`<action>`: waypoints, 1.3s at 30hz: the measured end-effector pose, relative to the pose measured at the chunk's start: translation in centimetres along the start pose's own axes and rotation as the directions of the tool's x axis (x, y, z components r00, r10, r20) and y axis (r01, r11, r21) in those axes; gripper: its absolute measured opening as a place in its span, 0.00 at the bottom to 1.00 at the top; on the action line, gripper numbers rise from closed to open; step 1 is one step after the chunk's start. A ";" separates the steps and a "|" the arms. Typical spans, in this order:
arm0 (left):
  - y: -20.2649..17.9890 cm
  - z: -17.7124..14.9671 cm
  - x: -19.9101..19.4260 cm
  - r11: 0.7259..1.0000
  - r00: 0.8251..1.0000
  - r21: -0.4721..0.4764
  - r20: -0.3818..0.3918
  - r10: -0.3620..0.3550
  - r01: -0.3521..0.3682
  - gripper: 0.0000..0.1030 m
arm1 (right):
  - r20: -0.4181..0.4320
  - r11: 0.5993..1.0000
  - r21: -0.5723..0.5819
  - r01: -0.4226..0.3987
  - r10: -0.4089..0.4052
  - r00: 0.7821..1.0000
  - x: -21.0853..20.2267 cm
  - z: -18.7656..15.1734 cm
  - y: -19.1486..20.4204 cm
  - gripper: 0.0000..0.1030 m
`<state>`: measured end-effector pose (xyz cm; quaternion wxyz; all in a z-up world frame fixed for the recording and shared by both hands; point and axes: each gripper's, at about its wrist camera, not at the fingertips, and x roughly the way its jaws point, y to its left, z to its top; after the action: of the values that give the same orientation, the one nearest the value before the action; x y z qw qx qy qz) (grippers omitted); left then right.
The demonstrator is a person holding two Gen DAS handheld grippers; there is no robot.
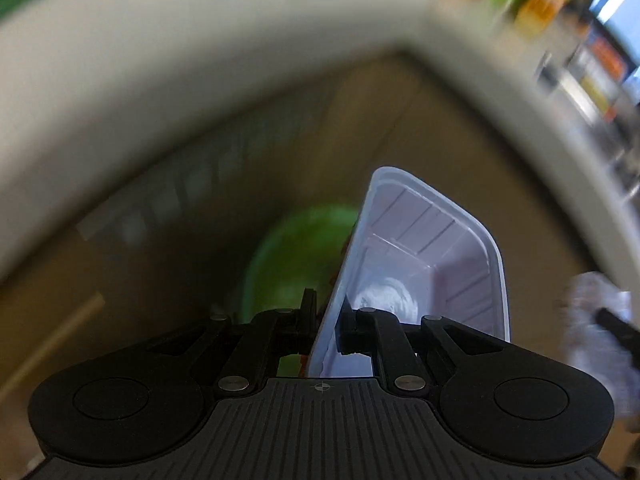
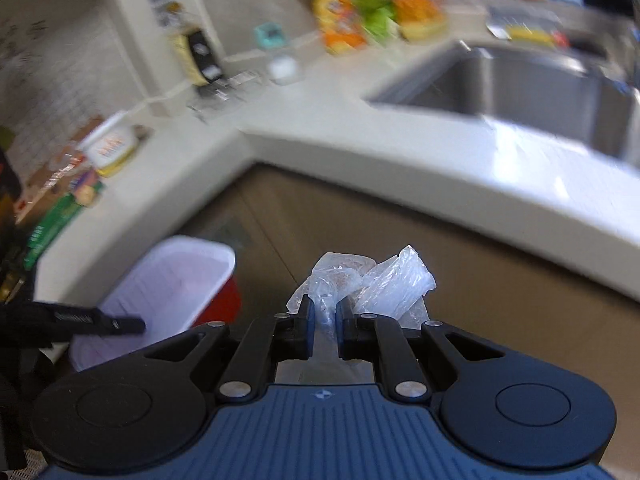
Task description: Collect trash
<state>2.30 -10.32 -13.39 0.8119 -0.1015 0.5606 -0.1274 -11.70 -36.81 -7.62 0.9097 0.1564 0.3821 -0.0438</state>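
Observation:
My left gripper (image 1: 325, 320) is shut on the rim of a white plastic food tray (image 1: 432, 248), which tilts up and to the right in the left wrist view. Below it, blurred, lies a round green bin or bowl (image 1: 292, 256) on the floor. My right gripper (image 2: 323, 320) is shut on a crumpled clear plastic wrap (image 2: 384, 284) that bunches above its fingers. In the right wrist view the same tray (image 2: 168, 284) shows at lower left, with the left gripper's finger (image 2: 100, 324) across it and something red (image 2: 224, 300) beside it.
A white L-shaped counter (image 2: 360, 144) curves around above brown cabinet fronts (image 2: 400, 232). A steel sink (image 2: 520, 88) sits at the right. Blurred packages, a tub (image 2: 112, 148) and orange-green bags (image 2: 376, 8) stand on the counter. The wrap and right gripper (image 1: 600, 320) show at the left wrist view's right edge.

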 end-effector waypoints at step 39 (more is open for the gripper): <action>4.5 -7.1 21.4 0.998 0.990 -0.025 -0.127 -0.057 0.054 0.25 | -0.433 0.998 -0.063 0.007 -0.034 0.901 16.0 -10.4 -1.7 0.10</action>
<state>3.32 -13.03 -36.19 0.7694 -0.1175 0.6097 -0.1500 -7.87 -34.49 -26.31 0.8058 0.1307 0.5775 -0.0061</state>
